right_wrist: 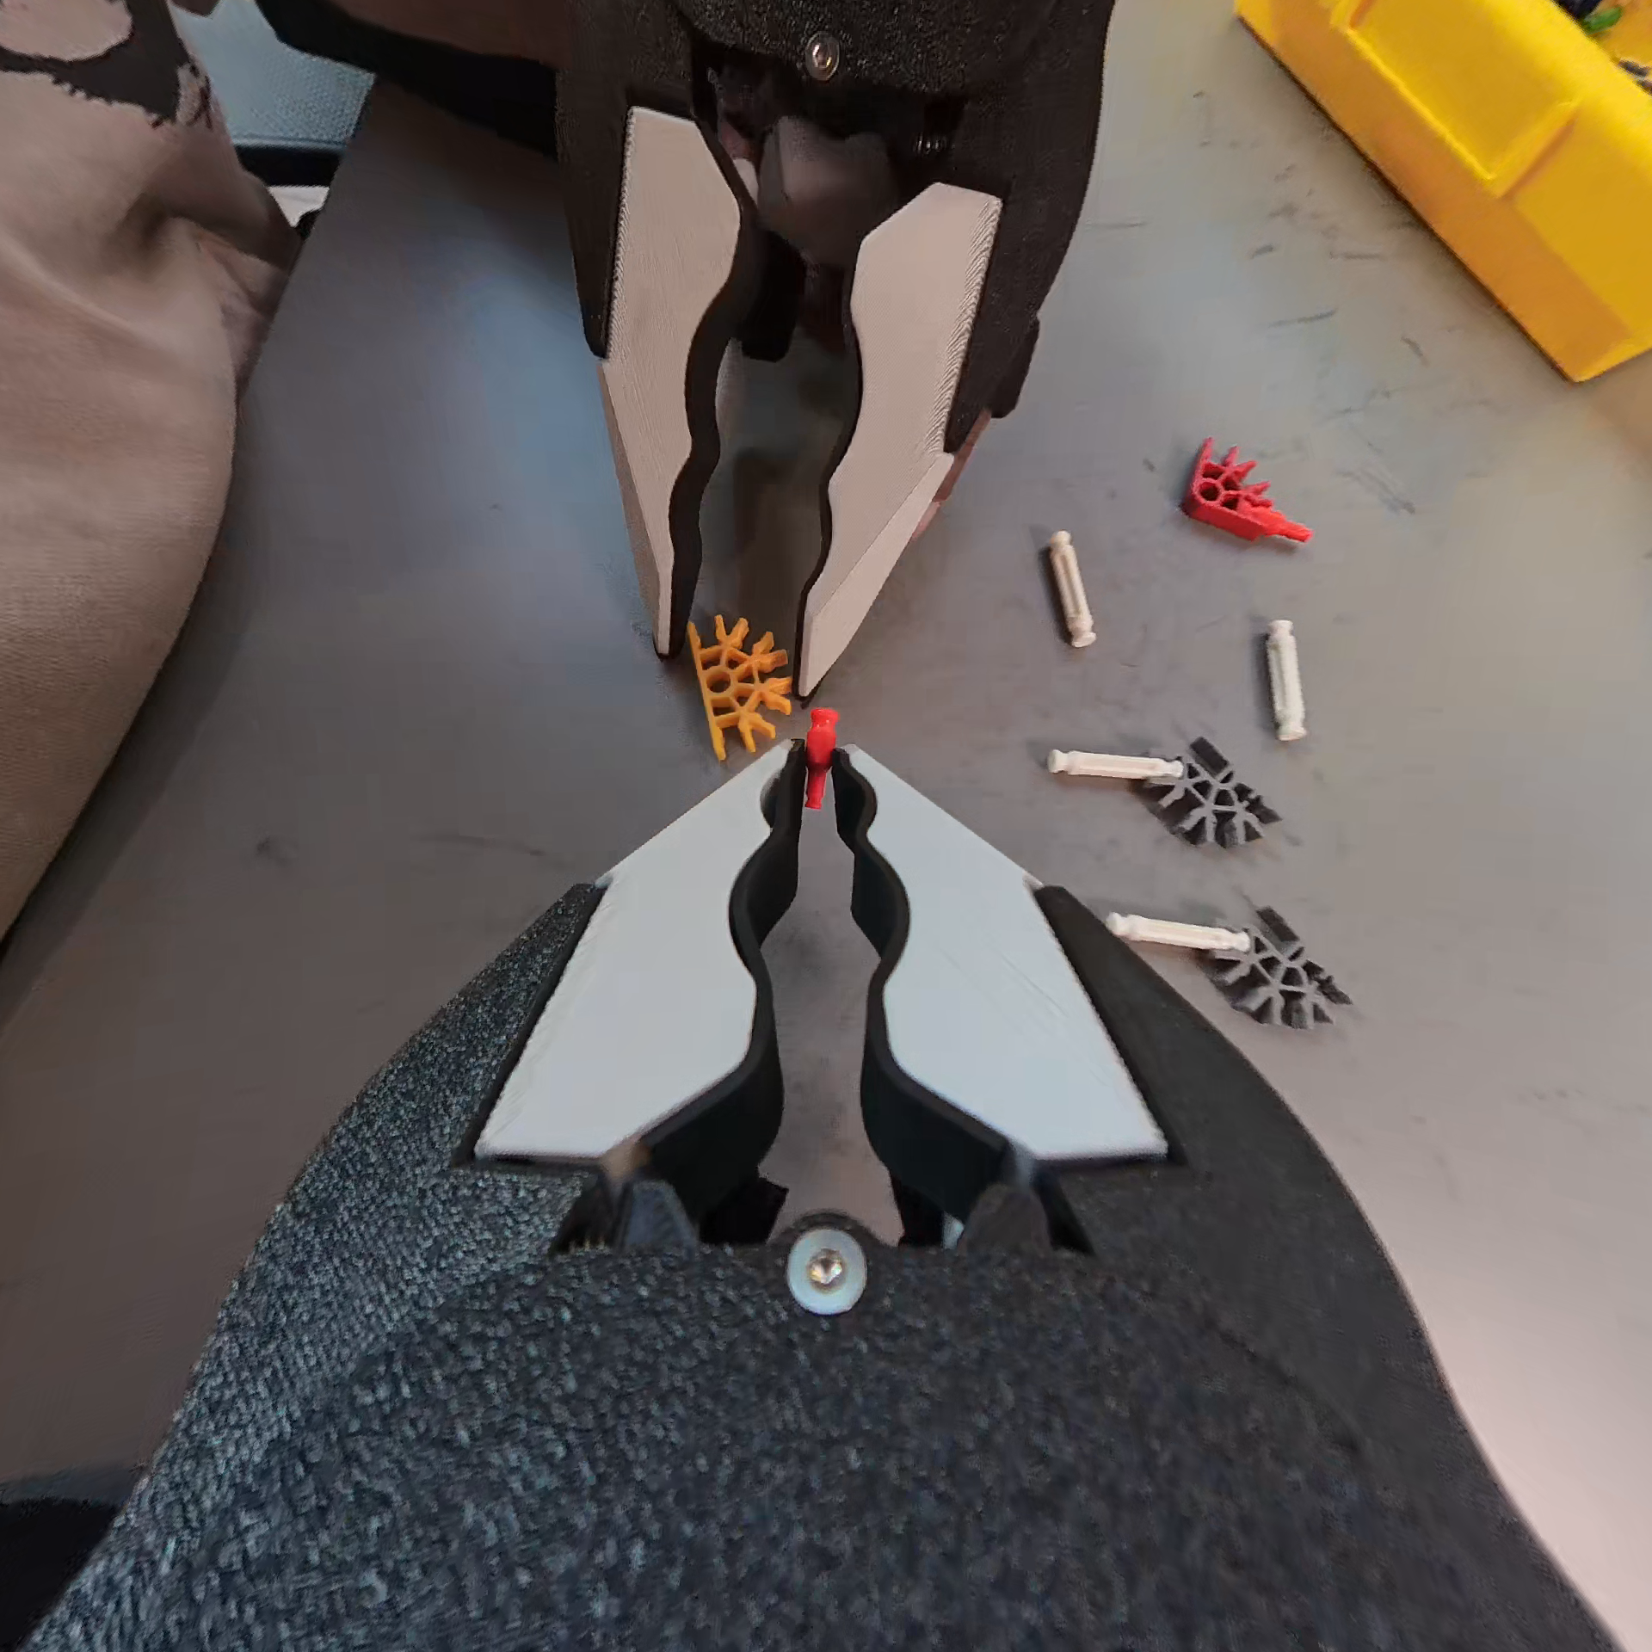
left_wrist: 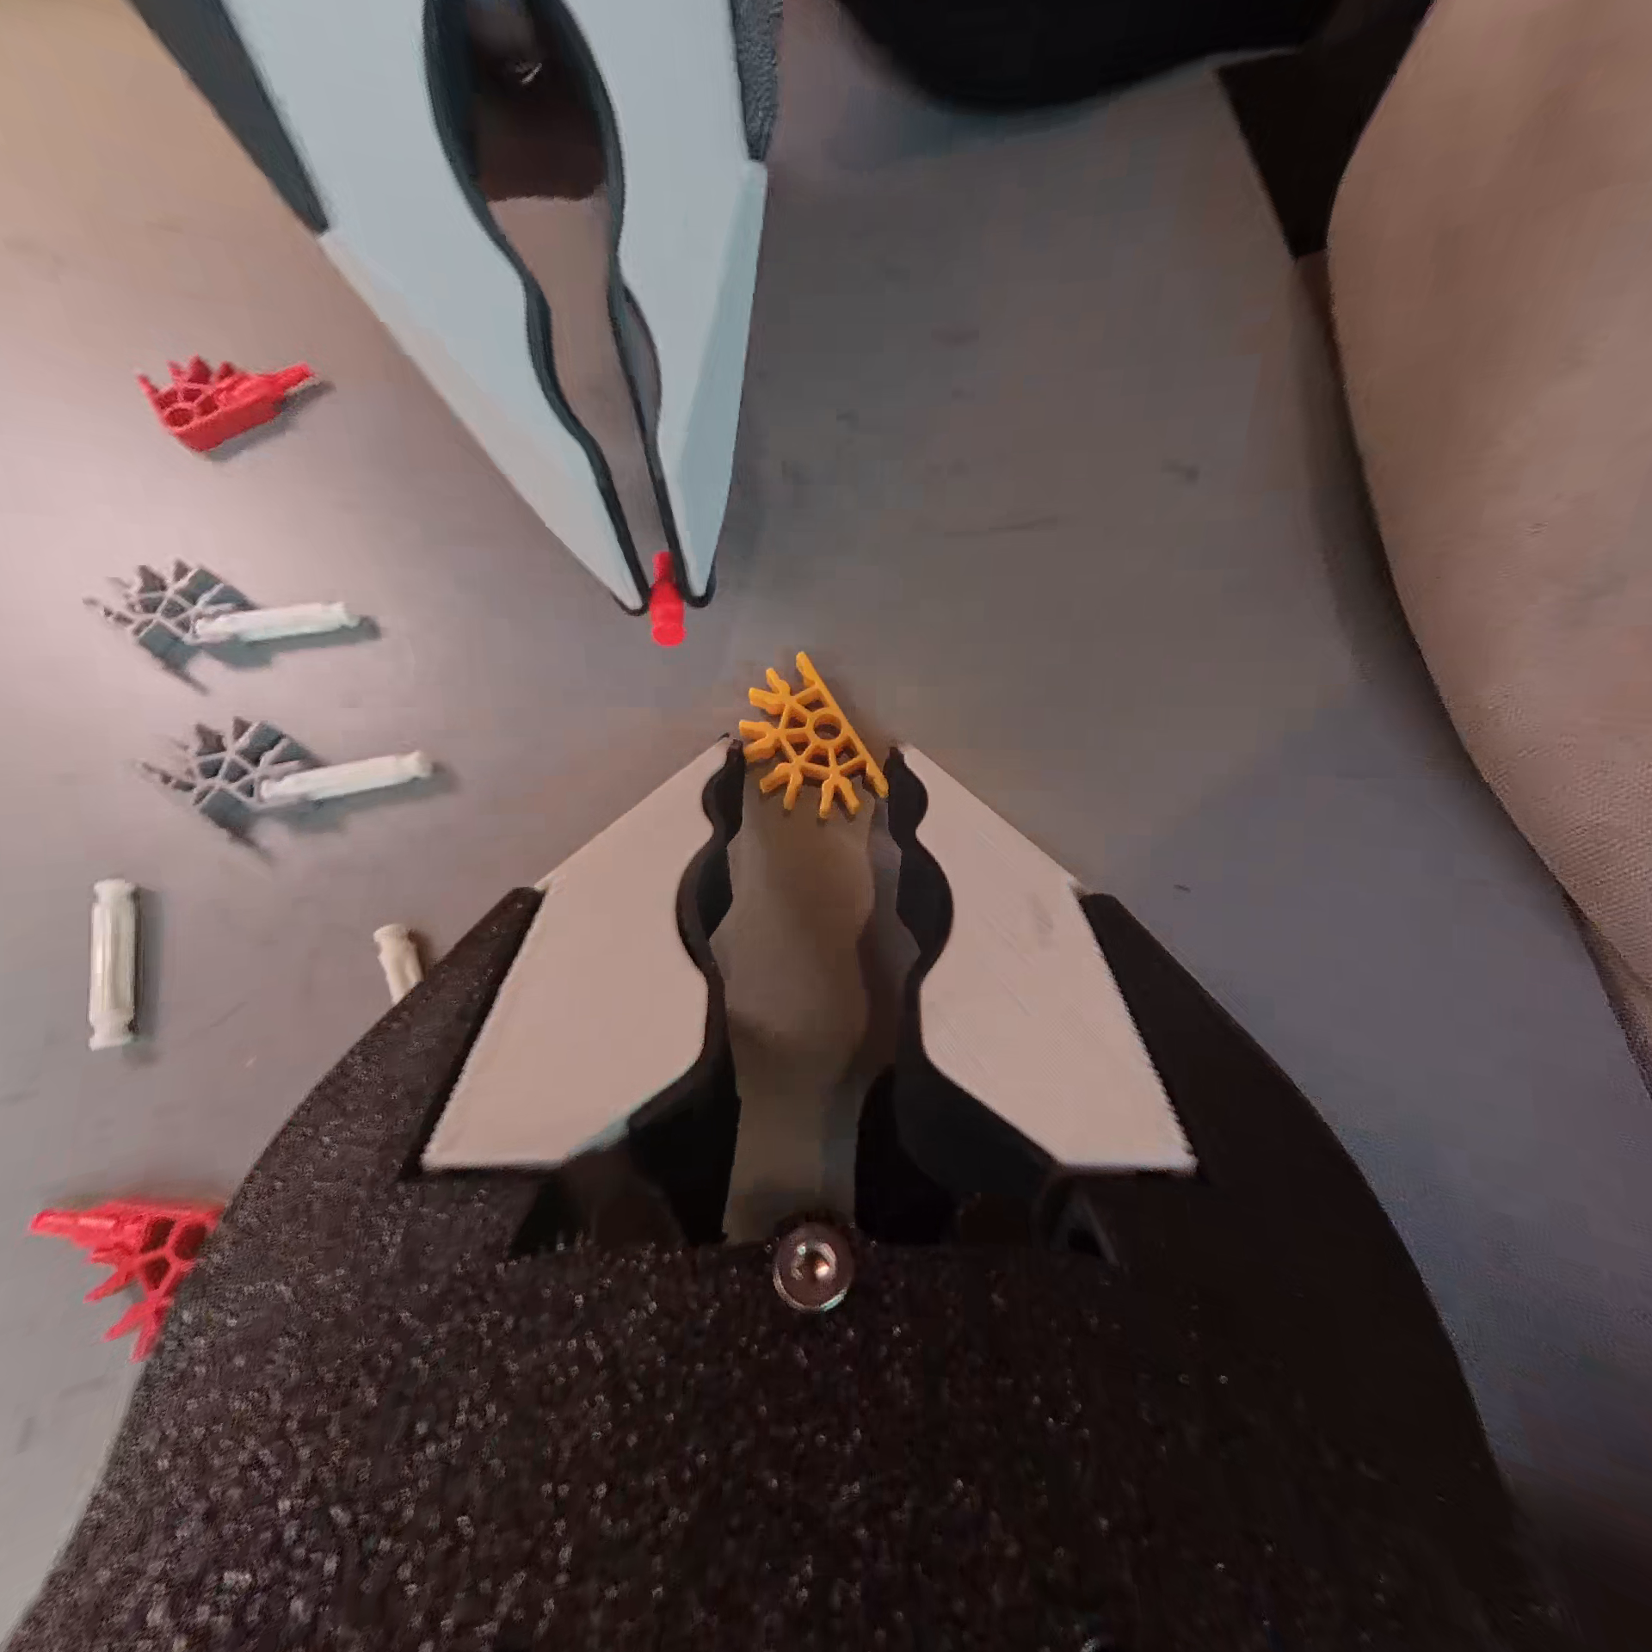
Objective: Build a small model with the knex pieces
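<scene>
On the grey table (right_wrist: pixel 447 849), the orange connector (right_wrist: pixel 737 684) is the landmark: a flat snowflake-shaped plastic piece lying on the surface. Left gripper (left_wrist: pixel 813 755) sits with its jaws apart, tips either side of the connector's near edge; contact cannot be told. In the right wrist view the same tips straddle the connector's far end, not closed on it.

Right gripper (right_wrist: pixel 815 751) is closed on a short red rod (right_wrist: pixel 818 760), pinched at the very tips, rod end poking out toward the connector and just short of it. The left wrist view confirms this: red rod tip near the connector, a gap between.

To the connector's side, from the right wrist view: two dark grey connectors (right_wrist: pixel 1211 796), each with a white rod (right_wrist: pixel 1113 764) plugged in, lying side by side. Past them, two loose white rods (right_wrist: pixel 1070 588). Farther out, a red connector (right_wrist: pixel 1229 496) with a red stub attached. A second red connector (left_wrist: pixel 134 1251) shows at the left wrist view's edge, partly hidden by the gripper body.

Farthest from the connector, a yellow bin (right_wrist: pixel 1475 161) at the table corner. Beige cloth (right_wrist: pixel 107 402) lies beyond the table edge on the opposite side.

No legible writing or brand marks on any part.
</scene>
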### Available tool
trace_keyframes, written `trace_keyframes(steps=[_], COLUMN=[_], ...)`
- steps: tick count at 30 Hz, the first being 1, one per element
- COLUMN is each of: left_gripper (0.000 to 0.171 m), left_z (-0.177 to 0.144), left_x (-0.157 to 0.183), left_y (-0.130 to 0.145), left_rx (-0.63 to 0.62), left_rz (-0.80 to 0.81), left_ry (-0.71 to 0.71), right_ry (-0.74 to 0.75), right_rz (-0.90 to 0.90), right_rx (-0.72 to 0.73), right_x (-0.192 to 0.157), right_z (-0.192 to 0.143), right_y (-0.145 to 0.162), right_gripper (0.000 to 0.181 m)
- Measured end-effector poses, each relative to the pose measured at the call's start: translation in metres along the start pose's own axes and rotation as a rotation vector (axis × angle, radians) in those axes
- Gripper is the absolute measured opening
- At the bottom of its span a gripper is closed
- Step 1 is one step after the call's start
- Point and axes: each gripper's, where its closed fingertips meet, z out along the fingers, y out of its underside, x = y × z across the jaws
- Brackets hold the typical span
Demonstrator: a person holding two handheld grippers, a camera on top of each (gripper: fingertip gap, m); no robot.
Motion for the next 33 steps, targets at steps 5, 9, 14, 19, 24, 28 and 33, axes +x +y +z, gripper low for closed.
trace_keyframes(steps=[5, 9, 14, 19, 24, 28, 33], left_gripper=[0.046, 0.044, 0.035, 0.033, 0.030, 0.030, 0.028], left_z=[-0.003, -0.008, -0.015, -0.014, -0.007, -0.003, -0.002], left_x=[-0.009, -0.016, -0.021, -0.017, -0.013, -0.014, -0.013], left_y=[0.002, 0.006, 0.008, 0.004, 0.005, 0.001, 0.001], left_rx=[-0.017, -0.030, -0.028, -0.003, -0.014, 0.010, 0.003], left_rz=[0.000, -0.010, -0.011, -0.019, -0.002, -0.008, -0.060], left_ry=[-0.053, -0.097, -0.139, -0.112, -0.109, -0.119, -0.103], right_ry=[-0.063, -0.086, -0.090, -0.099, -0.102, -0.103, -0.088], right_rz=[-0.028, -0.029, -0.032, -0.023, -0.018, -0.010, -0.007], right_rx=[-0.048, -0.065, -0.094, -0.092, -0.085, -0.076, -0.070], right_x=[-0.016, -0.021, -0.023, -0.024, -0.024, -0.023, -0.020], right_z=[0.008, 0.010, 0.013, 0.013, 0.014, 0.013, 0.013], right_y=[0.007, 0.009, 0.013, 0.013, 0.013, 0.013, 0.013], right_gripper=[0.004, 0.004, 0.004, 0.004, 0.004, 0.004, 0.004])
